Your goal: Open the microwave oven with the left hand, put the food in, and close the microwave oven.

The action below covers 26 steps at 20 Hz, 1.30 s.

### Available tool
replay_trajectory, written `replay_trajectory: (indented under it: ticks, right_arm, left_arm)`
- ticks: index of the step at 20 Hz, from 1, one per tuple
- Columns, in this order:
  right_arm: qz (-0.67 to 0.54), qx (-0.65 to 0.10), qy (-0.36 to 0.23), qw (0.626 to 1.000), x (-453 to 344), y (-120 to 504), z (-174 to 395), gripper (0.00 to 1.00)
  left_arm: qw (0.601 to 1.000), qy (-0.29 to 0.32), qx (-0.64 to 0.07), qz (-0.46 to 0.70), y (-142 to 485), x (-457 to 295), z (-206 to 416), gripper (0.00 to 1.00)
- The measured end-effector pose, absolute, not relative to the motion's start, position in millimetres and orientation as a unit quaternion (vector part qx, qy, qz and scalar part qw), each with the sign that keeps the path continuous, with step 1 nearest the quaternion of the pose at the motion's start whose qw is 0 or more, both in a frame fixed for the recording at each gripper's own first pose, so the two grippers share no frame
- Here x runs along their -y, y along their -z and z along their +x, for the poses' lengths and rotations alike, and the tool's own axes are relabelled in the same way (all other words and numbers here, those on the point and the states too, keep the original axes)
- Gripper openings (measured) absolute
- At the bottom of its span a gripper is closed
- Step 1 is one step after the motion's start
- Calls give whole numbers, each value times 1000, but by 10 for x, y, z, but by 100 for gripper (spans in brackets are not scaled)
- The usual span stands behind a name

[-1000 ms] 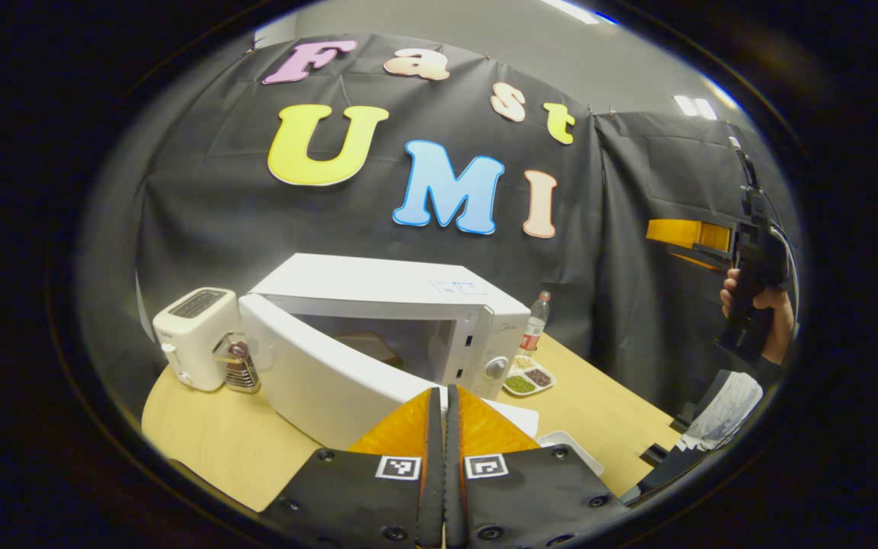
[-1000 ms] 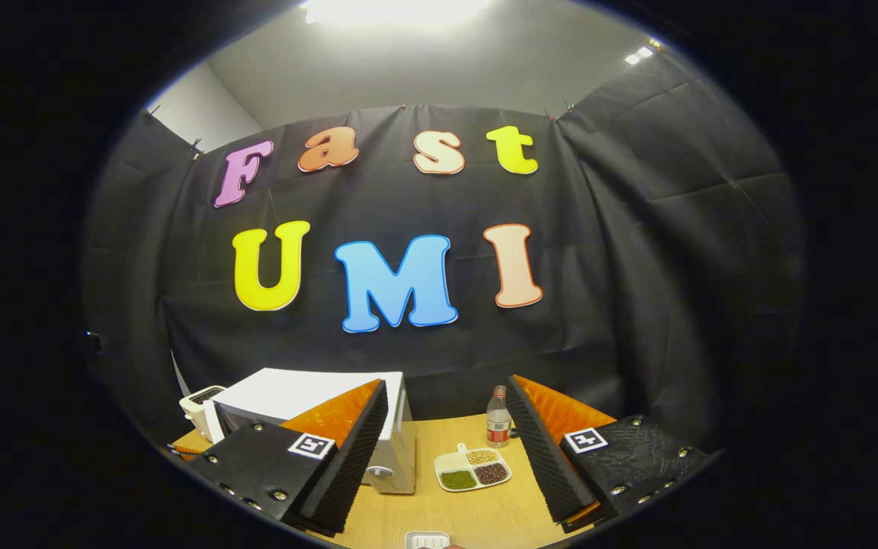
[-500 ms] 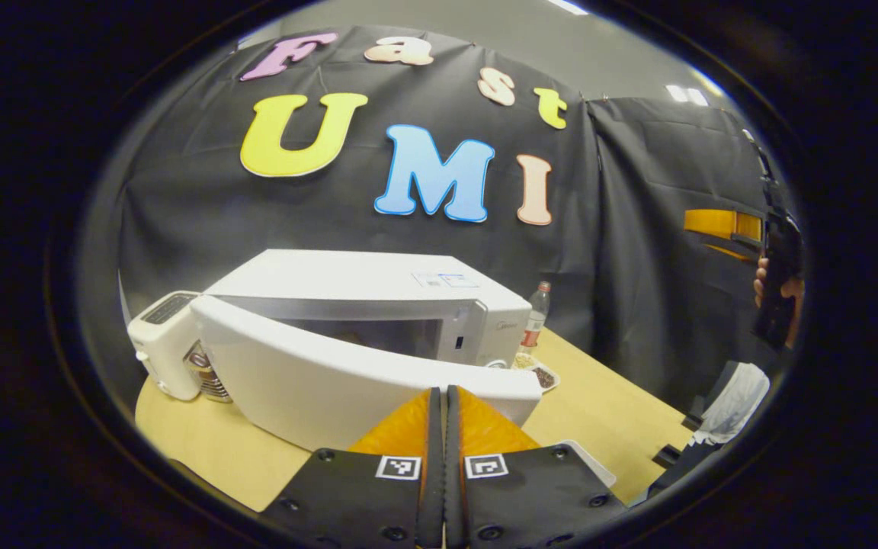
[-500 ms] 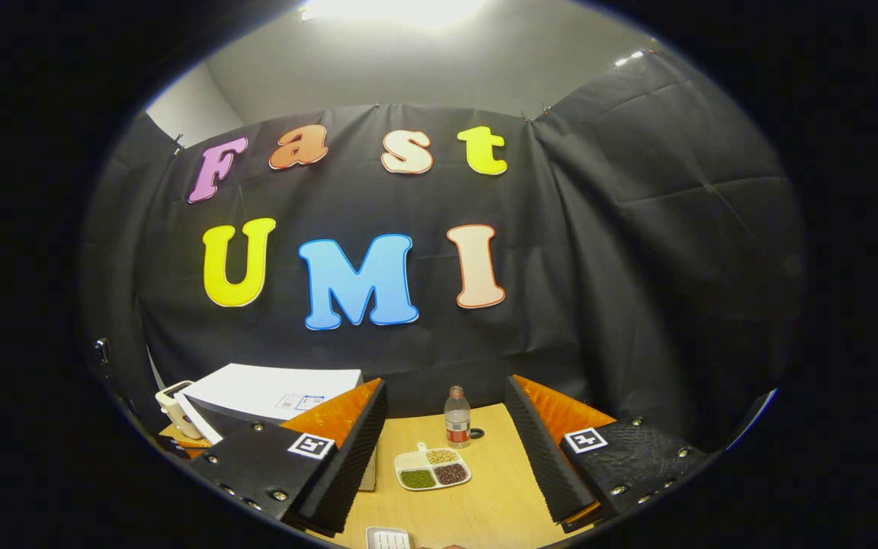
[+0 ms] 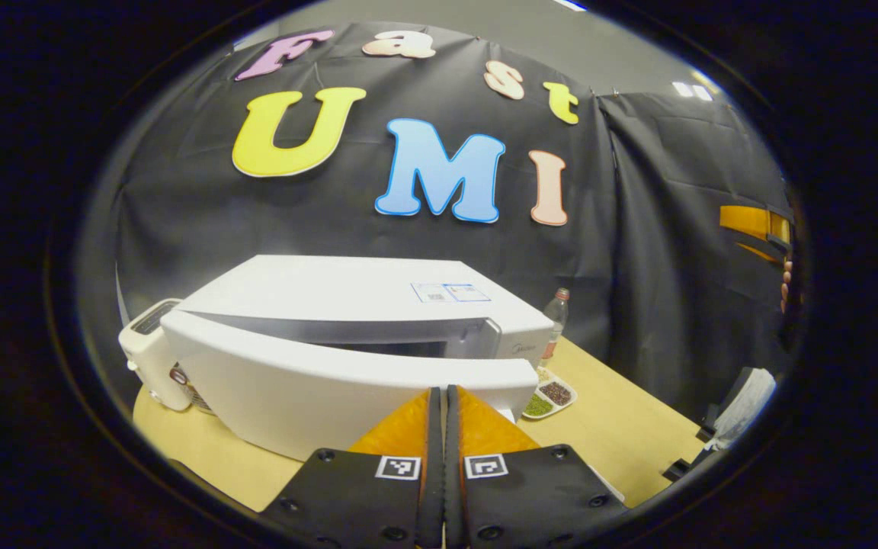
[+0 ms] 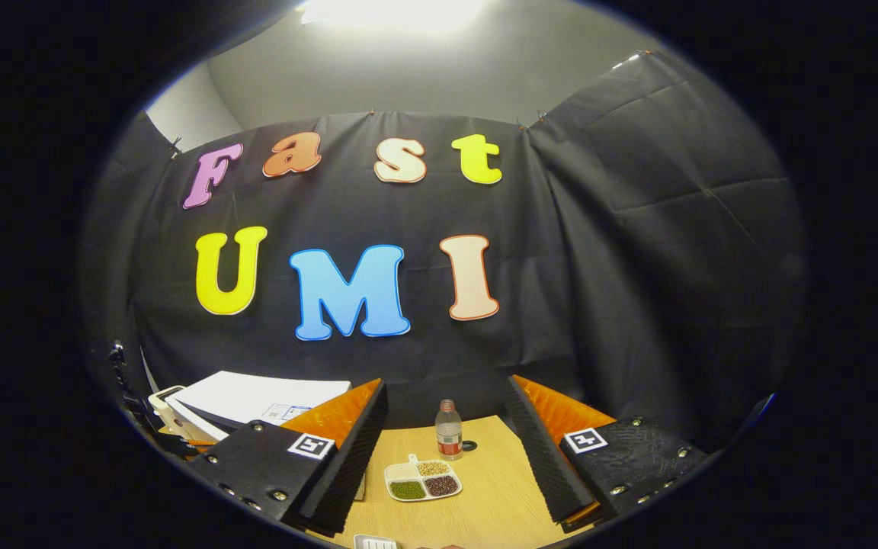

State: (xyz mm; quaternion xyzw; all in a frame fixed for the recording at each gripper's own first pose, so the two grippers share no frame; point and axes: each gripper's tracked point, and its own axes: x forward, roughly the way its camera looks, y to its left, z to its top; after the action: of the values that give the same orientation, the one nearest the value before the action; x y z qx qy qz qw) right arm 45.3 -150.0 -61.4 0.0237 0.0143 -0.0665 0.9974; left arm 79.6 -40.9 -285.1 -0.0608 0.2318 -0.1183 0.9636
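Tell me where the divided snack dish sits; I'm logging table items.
In the right gripper view the divided dish lies on the wooden table, just in front of the bottle and right of the microwave.

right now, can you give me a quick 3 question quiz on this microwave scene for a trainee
1. True or false: the microwave door is fully latched shut.
2. Which gripper has its fingers spread apart? A) left gripper B) right gripper
3. Fill in: the divided dish of beans sits on the table just in front of the ____.

Key
1. False: a gap shows between the door and the microwave body.
2. B: the left gripper's fingers are pressed together against the door.
3. Plastic bottle.
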Motion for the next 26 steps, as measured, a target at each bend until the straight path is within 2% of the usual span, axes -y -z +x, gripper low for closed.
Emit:
replay_trajectory:
  ticks: [1,7,10,12,18,19,20,21,23,26]
  right_arm:
    - [22,-15,59,998,1474,619,484,94]
    - [19,-25,43,999,1553,697,633,94]
    - [20,-21,42,999,1644,713,673,94]
    - [22,-29,34,999,1650,773,712,94]
    - [26,-27,20,999,1701,767,705,94]
    - [25,-28,16,999,1704,776,686,94]
    - [23,-32,11,999,1698,798,672,94]
    - [21,-35,6,999,1698,804,657,94]
    - [17,-37,-2,999,1701,795,624,94]
    - [24,-33,-10,999,1678,706,583,94]
  left_arm:
    - [964,113,-232,-60,2857,418,864,10]
    - [967,74,-236,-57,2947,461,1275,7]
    - [971,79,-222,-51,2918,566,1312,10]
    - [971,86,-215,-53,2868,650,1338,7]
    - [974,67,-211,-38,2880,630,1364,7]
    - [978,49,-202,-20,2882,586,1439,7]
    - [970,41,-238,-27,3005,540,1345,7]
    - [976,40,-214,-31,2945,565,1422,8]
    - [975,17,-218,-32,2945,427,1428,10]
    - [982,-12,-186,-39,2533,285,1329,7]
